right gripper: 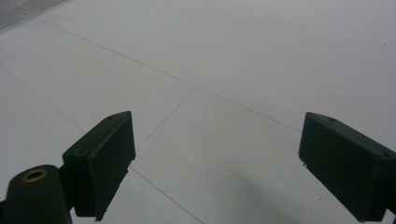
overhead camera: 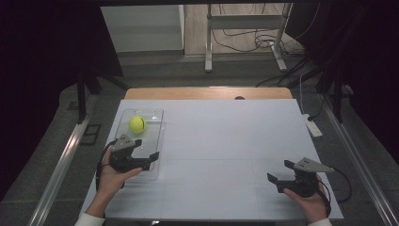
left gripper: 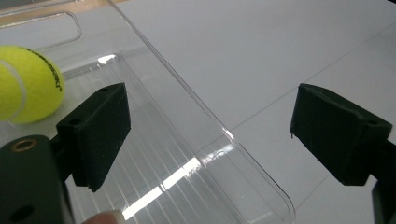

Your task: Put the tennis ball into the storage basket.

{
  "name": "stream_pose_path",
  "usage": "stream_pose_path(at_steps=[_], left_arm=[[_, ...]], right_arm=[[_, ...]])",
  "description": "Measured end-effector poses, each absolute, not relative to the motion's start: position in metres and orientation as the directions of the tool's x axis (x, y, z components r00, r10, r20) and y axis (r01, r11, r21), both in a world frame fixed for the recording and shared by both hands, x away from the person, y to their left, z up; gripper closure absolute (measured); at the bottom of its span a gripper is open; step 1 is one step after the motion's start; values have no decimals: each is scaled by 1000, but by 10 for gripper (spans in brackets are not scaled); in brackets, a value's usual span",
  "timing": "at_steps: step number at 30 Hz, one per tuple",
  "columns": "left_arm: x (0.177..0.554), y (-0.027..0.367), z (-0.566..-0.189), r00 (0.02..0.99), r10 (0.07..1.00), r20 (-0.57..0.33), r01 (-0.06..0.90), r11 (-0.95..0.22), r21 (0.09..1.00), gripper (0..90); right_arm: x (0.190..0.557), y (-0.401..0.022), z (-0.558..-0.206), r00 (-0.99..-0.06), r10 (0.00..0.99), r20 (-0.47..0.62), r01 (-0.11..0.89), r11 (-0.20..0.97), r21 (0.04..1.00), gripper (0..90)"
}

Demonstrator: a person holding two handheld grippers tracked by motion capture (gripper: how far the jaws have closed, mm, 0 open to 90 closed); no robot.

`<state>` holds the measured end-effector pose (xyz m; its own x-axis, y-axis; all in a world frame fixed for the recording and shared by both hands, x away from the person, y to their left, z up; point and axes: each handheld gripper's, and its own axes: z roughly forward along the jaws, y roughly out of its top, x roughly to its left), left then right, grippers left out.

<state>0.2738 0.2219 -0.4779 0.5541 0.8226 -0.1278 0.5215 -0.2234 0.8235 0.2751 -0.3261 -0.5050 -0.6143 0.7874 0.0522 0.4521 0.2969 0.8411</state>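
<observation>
A yellow-green tennis ball (overhead camera: 137,124) lies in the far part of a clear plastic tray (overhead camera: 158,141) on the left side of the white desk (overhead camera: 226,141). The left gripper (overhead camera: 146,159) hovers over the tray's near right edge, its fingers (left gripper: 95,133) spread apart and empty, with the tray rim running between them. Well apart, at the near right of the desk, the right gripper (overhead camera: 278,173) hangs over bare surface, fingers (right gripper: 100,158) wide open and holding nothing.
</observation>
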Motion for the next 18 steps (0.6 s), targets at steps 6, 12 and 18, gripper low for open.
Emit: stream_pose_path(at_steps=[6, 12, 18], left_arm=[[262, 217, -485, 568, 815, -114, 508, -238, 828, 129], [250, 212, -490, 589, 803, -94, 483, -257, 837, 128], [243, 213, -495, 587, 806, -75, 468, -262, 844, 128]], right_arm=[[276, -326, -505, -618, 784, 57, 450, 293, 843, 108], [276, -327, -505, -619, 782, 64, 450, 287, 846, 108], [276, -327, -505, -620, 782, 69, 452, 283, 846, 109]])
